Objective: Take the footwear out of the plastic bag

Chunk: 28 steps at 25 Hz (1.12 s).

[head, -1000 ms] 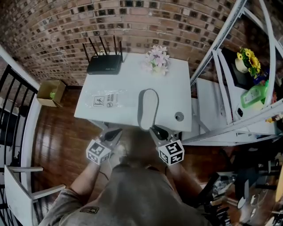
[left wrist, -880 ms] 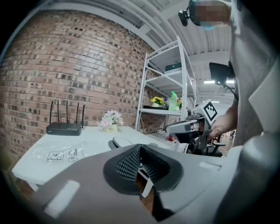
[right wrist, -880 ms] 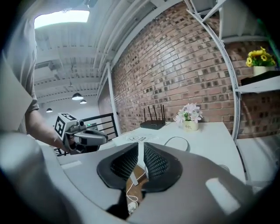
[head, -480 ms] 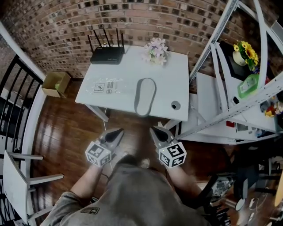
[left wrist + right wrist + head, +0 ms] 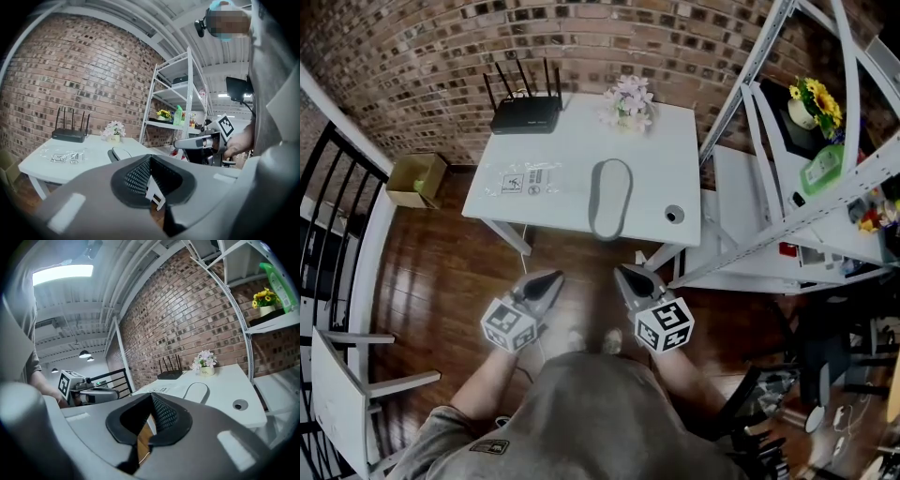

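**A:** How do the jaws of the left gripper (image 5: 553, 277) stand?

**B:** Closed tight, pad against pad, with nothing between them. The right gripper (image 5: 623, 274) is the same: jaws together and empty.

**A:** Where are the two of them?

**B:** Side by side over the wooden floor (image 5: 441, 272), short of the tabletop (image 5: 666, 159). Both point toward it, a little below level. Neither touches anything.

**A:** And the shoe (image 5: 610, 198)?

**B:** It lies flat on the tabletop, out of the bag (image 5: 530, 180). It is ahead of both sets of jaws and well apart from them, a little nearer the line of the right ones. Its near end sits at the tabletop's near edge.

**A:** Where is the bag, then?

**B:** It is spread flat on the tabletop, ahead of the left jaws and just left of the shoe. Whether bag and shoe touch cannot be told.

**A:** Anything further off?

**B:** Beyond the bag, a black router (image 5: 525, 112) stands at the far edge, against the brick wall (image 5: 441, 47). Beyond the shoe is a small pot of pale flowers (image 5: 628, 103). A white shelf (image 5: 741, 202) rises to the right of the right jaws.
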{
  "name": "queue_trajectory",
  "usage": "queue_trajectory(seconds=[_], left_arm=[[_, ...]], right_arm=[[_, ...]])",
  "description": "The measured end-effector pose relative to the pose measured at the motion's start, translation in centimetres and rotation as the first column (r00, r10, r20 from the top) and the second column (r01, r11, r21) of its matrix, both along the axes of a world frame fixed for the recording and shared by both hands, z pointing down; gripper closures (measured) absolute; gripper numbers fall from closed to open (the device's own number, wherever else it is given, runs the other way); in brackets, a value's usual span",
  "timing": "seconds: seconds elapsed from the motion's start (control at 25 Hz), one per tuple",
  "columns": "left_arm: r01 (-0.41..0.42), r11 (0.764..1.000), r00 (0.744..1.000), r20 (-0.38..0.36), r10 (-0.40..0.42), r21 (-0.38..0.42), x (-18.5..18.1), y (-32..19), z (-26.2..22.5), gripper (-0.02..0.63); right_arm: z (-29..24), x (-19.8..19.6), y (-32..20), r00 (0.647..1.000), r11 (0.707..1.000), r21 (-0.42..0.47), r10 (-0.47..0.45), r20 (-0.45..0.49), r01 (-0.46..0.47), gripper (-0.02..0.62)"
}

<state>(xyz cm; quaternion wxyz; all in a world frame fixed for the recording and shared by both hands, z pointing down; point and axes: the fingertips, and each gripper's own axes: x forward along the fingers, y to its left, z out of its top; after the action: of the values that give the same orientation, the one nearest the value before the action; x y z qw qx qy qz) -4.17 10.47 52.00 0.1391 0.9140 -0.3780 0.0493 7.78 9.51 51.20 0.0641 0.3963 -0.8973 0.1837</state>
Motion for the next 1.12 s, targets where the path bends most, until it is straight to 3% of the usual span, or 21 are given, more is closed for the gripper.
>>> queue_trajectory(seconds=[1.12], left_arm=[[-0.047,0.999,0.999,-0.006,0.047,-0.006,-0.3,-1.6,0.5,0.604]], right_arm=[[0.2,-1.3,-1.5,0.999,1.000,0.006,0.004,-0.033,-0.004,0.583]])
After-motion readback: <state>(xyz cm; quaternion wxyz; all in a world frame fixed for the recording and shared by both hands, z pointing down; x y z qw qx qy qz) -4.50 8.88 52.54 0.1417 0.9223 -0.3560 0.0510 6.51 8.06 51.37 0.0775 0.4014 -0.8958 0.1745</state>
